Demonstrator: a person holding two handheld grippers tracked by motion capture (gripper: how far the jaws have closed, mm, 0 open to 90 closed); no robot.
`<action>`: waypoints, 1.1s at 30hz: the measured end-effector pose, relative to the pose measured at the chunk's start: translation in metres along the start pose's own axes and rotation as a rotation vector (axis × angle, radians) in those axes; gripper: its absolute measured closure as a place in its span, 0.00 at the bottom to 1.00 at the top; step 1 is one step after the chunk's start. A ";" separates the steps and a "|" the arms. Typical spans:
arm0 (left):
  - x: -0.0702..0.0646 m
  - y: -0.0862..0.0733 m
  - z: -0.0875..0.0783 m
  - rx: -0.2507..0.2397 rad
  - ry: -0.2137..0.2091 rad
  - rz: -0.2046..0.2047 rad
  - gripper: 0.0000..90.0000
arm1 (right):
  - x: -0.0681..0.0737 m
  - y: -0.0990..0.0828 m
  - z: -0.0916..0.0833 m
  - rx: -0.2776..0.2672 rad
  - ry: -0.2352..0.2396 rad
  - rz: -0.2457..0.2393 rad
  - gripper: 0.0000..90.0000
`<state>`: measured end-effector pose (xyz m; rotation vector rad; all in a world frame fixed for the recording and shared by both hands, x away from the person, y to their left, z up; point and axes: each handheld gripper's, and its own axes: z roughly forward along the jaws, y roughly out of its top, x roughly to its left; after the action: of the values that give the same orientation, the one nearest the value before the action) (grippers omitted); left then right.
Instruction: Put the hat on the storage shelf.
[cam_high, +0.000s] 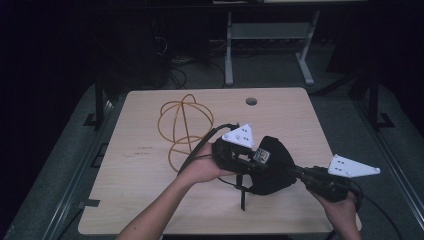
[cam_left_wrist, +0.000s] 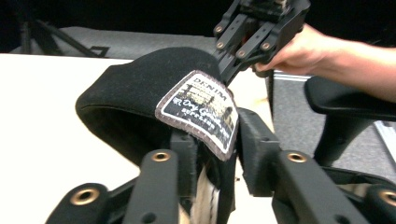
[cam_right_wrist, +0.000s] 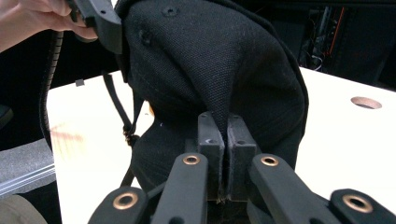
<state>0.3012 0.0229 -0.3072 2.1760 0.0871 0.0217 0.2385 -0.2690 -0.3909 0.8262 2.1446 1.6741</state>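
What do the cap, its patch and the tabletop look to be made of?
Cap: black woven cloth, matte, probably cotton canvas; the weave and stitched eyelets show. Patch: printed cloth label with a stitched brown border, reading DENIM. Table: pale wood-grain board, smooth, likely laminate. Both grippers, left and right, pinch the cap.

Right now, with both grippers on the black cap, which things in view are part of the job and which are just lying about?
In use:
- black fabric cap with a sewn denim patch
- left gripper, shut on the cap at the patch
- right gripper, shut on a fold of the cap

Lying about:
- yellow-orange wire sphere frame, apart from the cap
- light wooden table
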 end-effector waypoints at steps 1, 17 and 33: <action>0.000 0.000 0.000 0.000 0.000 0.000 0.69 | -0.001 0.000 0.000 0.001 -0.004 0.003 0.97; -0.002 -0.025 -0.025 0.015 0.117 -0.034 0.51 | -0.014 0.022 -0.006 0.040 -0.027 0.047 0.97; -0.008 -0.058 -0.040 0.014 0.155 -0.048 0.46 | -0.020 0.048 -0.004 0.082 -0.049 0.035 0.97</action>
<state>0.2884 0.0885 -0.3322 2.1833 0.2283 0.1634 0.2642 -0.2765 -0.3458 0.9232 2.1901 1.5753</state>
